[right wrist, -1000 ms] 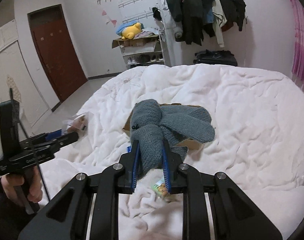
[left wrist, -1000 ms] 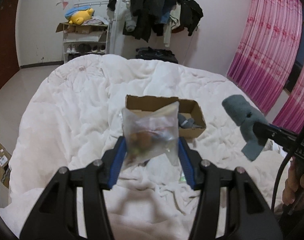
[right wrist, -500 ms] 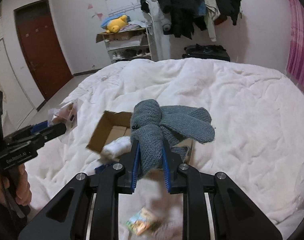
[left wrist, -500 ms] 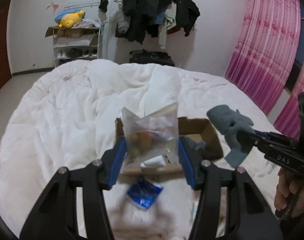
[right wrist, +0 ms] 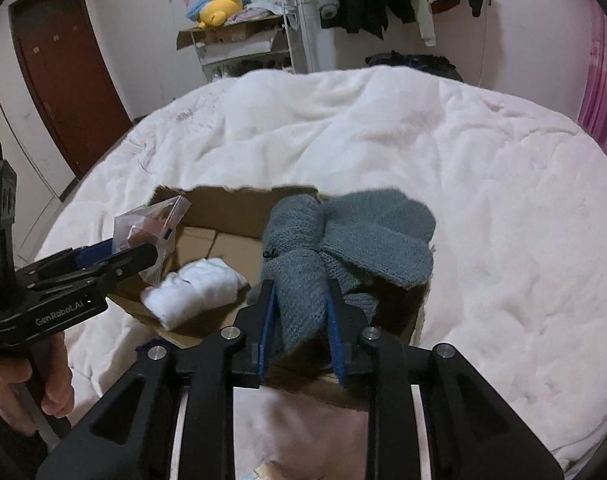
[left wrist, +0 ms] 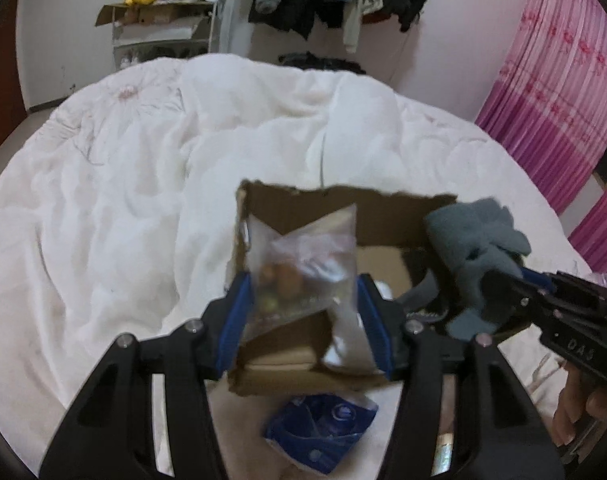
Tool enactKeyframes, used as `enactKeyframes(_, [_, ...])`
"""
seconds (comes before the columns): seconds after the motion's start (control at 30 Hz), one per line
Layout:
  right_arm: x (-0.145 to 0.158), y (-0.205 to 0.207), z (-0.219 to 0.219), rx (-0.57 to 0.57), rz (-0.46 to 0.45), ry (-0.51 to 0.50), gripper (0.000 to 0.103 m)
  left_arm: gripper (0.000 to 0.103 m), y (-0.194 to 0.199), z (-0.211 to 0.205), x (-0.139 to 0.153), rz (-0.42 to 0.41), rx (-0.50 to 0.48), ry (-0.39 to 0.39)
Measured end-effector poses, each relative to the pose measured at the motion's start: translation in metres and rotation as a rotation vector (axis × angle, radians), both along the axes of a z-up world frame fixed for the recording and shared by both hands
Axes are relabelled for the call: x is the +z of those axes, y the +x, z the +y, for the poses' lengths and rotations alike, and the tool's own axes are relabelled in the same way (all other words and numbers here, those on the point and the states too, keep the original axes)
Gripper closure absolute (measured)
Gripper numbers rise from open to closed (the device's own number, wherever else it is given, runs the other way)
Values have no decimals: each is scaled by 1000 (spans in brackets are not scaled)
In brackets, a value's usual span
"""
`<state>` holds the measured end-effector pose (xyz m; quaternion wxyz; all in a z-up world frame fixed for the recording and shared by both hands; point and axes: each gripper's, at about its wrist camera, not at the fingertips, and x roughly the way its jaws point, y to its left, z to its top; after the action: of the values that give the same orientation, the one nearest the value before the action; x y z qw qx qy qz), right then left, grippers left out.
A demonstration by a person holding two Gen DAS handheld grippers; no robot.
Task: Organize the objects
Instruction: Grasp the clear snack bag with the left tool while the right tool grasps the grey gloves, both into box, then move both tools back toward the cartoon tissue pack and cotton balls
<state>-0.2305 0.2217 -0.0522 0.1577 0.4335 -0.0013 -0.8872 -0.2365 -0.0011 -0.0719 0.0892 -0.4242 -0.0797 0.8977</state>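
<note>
Both hand-held tools are poised over the open brown cardboard box (left wrist: 383, 208), which rests on the white quilted bed (left wrist: 123, 200) at the centre of each frame, apparently so that their loads fall inside it and not onto the bedding. The left gripper (left wrist: 303, 308), at the lower centre of the left wrist view, has the clear zip-seal plastic bag of small mixed items (left wrist: 303, 264) between its blue-padded jaws; the jaws are opening, the bag hangs above the box's left half, and its contents are too blurred to name. The right gripper (right wrist: 299, 320), at the lower centre of the right wrist view, has the grey knitted fabric bundle (right wrist: 343, 240) between its narrow jaws, which are likewise opening; the pads appear still to touch the knit, and the bundle droops over the box's right half. Inside the box, a white rolled cloth (right wrist: 195, 292) lies on the cardboard floor at the left, and a dark grey item sits partly hidden beneath the bundle at the right. Outside the box, a blue printed plastic packet (left wrist: 323, 432) lies on the bed against the box's near wall, at the bottom centre of the left wrist view, evidently not yet sorted. A hand (right wrist: 27, 384) grips the left tool's handle at the lower left of the right wrist view.
</note>
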Motion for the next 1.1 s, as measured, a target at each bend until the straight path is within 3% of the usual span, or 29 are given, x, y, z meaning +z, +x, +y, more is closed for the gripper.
enactKeyframes(0.13, [-12,-1,-2,2,-33,1,59,42,-1,6,-9,-49,-7,-25])
enactKeyframes(0.2, [-8,6,-2,6,-16,-3,43,36,2,6,-4,-38,-7,-15])
enactKeyframes(0.27, [0,15,0,10,8,-9,38,27,9,5,5,-9,-1,-1])
enactKeyframes(0.33, [8,23,0,9,27,-16,38,10,22,5,18,27,20,-27])
enactKeyframes(0.43, [20,37,3,5,46,-22,37,5,43,6,34,73,34,-47])
enactKeyframes(0.73, [64,97,23,-38,86,-35,37,3,122,2,86,128,46,-4])
enactKeyframes(1.1, [109,178,35,-27,146,-28,37,3,204,2,119,147,39,49])
